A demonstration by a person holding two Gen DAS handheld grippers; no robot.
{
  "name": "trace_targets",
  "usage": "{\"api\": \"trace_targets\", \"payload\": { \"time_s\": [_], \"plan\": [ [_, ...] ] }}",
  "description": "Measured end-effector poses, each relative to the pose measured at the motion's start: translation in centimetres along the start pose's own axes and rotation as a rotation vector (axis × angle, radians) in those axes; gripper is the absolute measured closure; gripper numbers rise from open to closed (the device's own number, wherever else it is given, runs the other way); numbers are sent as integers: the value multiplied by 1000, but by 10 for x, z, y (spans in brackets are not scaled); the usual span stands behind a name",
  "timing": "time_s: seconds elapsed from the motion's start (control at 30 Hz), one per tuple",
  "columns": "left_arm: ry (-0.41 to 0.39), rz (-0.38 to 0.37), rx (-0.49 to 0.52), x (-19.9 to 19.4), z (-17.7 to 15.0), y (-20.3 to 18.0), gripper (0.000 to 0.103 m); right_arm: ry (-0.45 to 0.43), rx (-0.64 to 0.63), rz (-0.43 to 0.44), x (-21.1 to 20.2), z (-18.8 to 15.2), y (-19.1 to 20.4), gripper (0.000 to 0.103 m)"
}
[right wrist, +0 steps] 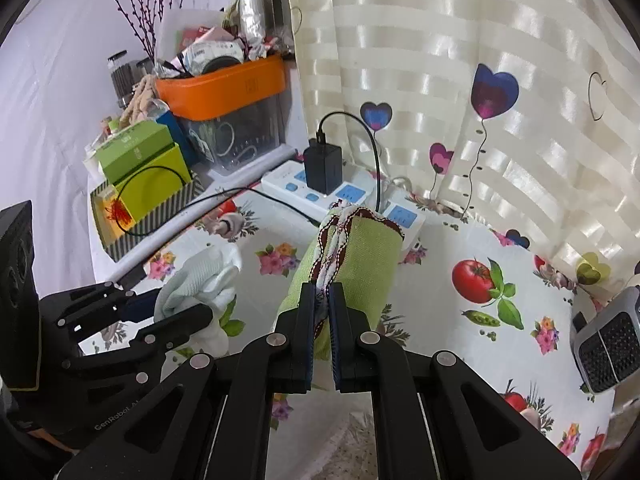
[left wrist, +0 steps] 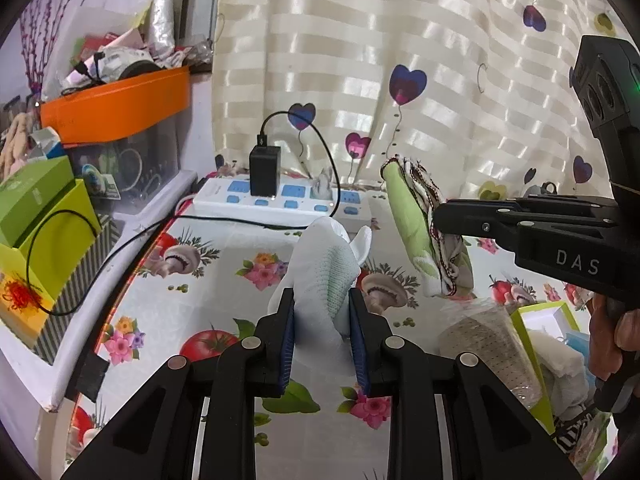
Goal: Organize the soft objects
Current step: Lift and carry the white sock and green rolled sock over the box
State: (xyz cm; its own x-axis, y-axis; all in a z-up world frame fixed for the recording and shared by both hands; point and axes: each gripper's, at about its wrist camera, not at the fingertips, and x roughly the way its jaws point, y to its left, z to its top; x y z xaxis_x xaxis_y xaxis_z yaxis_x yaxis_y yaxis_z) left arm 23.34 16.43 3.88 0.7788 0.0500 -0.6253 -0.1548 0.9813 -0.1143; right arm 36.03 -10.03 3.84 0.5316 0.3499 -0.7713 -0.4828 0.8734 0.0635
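Grippers both had loads; left gripper (left wrist: 322, 330) pinched the white sock (left wrist: 320, 268) at frame centre, right gripper (right wrist: 321, 320) squeezed the green cloth (right wrist: 360, 264) mid-frame; I'd keep both lifted clear of the power strip (right wrist: 316, 190).

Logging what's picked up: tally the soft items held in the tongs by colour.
White: 1, the white sock in the left tongs.
Green: 1, the green cloth with patterned trim in the right tongs.
Total: 2.
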Motion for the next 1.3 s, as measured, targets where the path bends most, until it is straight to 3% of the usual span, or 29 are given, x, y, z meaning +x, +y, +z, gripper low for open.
{"api": "trace_targets", "payload": {
  "time_s": [0.33, 0.73, 1.03, 1.3],
  "plan": [
    [-39, -39, 31, -30, 7, -26, 80, -68, 41, -4, -43, -6, -12, 96],
    [-38, -156, 141, -59, 2, -110, 79, -138, 153, -75, -129, -53, -64, 96],
    [13, -269, 229, -58, -13, -184, 79, -95, 244, -141, -158, -107, -111, 96],
    [79, -328, 281, -37, -27, -226, 79, 2, 306, -140, -149, -150, -142, 96]
  ]
}}
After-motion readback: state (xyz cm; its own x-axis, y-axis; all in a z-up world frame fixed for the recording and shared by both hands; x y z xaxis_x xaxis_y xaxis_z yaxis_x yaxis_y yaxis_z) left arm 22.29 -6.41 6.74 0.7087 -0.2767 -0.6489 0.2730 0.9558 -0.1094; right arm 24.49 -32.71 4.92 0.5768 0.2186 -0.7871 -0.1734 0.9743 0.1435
